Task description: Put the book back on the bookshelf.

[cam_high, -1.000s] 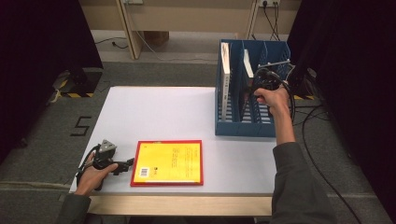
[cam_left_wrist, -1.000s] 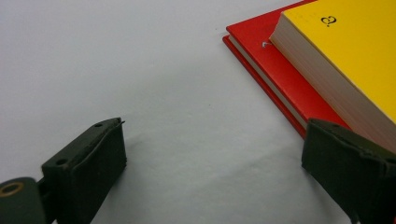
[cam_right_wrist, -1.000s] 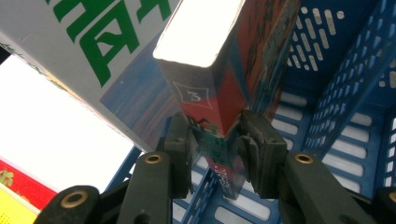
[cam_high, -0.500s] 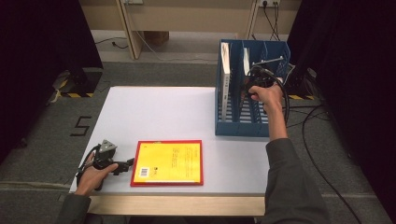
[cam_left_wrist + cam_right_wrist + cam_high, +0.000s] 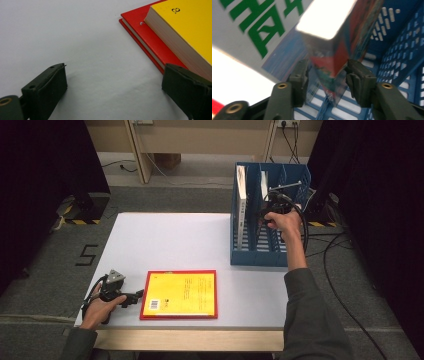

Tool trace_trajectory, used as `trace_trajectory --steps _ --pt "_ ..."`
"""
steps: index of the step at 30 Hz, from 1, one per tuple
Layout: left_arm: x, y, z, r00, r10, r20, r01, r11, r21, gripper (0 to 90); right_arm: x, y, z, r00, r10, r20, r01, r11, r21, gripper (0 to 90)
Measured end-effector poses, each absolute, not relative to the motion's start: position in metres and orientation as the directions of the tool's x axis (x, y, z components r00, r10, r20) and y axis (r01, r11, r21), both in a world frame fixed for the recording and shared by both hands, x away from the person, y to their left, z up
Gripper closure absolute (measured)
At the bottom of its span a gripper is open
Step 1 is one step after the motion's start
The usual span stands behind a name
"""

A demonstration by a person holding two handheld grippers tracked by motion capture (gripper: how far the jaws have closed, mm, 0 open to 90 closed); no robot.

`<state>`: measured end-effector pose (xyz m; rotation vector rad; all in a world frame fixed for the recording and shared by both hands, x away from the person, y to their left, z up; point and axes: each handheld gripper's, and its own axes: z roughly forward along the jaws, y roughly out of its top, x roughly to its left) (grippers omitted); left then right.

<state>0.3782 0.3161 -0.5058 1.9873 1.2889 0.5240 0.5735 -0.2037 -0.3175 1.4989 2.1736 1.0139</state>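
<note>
A red and yellow book [image 5: 180,294] is laid flat near the front edge of the white bench [image 5: 165,242]. A white book [image 5: 241,195] is stood apart.

The left gripper [image 5: 120,97] sits low over the white table [image 5: 62,37], its two black fingers [image 5: 47,87] spread wide apart with bare table between them; a yellow book [image 5: 190,32] lies on a red book [image 5: 150,37] at the upper right; the right-hand finger stands just beside the red book's edge.
</note>
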Motion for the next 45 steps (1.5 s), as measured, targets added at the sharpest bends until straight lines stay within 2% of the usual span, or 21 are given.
trace_trajectory --steps 3,9,17,25,31,38,41,43,45 --pt "0.378 0.316 -0.506 0.422 0.906 -0.038 0.621 -0.258 0.740 5.2 0.569 -0.204 -0.318 -0.412 0.899 0.150 0.684 0.197 0.702 43.7" --pt "0.378 0.316 -0.506 0.421 0.906 -0.040 0.621 -0.256 0.741 5.2 0.559 -0.208 -0.319 -0.421 0.894 0.156 0.691 0.205 0.693 37.3" --pt "0.378 0.316 -0.506 0.421 0.906 -0.039 0.621 -0.257 0.741 5.2 0.540 -0.223 -0.323 -0.419 0.895 0.153 0.677 0.196 0.710 34.2" --pt "0.378 0.316 -0.506 0.421 0.906 -0.038 0.620 -0.257 0.741 5.2 0.513 -0.229 -0.334 -0.463 0.869 0.174 0.654 0.203 0.728 31.7" --pt "0.378 0.315 -0.506 0.420 0.907 -0.038 0.620 -0.257 0.741 5.2 0.486 -0.226 -0.346 -0.511 0.836 0.199 0.633 0.210 0.745 29.1" --pt "0.377 0.317 -0.506 0.418 0.908 -0.027 0.613 -0.261 0.746 7.7 0.452 -0.217 -0.363 -0.576 0.799 0.173 0.585 0.256 0.769 27.1" --pt "0.375 0.320 -0.505 0.409 0.912 -0.025 0.611 -0.253 0.750 10.4 0.445 -0.213 -0.375 -0.576 0.801 0.165 0.590 0.267 0.762 24.7" --pt "0.375 0.320 -0.505 0.408 0.913 -0.026 0.610 -0.252 0.751 10.9 0.442 -0.211 -0.383 -0.578 0.805 0.137 0.586 0.292 0.756 25.2" --pt "0.375 0.320 -0.506 0.408 0.913 -0.018 0.608 -0.258 0.751 10.4 0.439 -0.208 -0.390 -0.581 0.800 0.152 0.582 0.278 0.764 26.0"
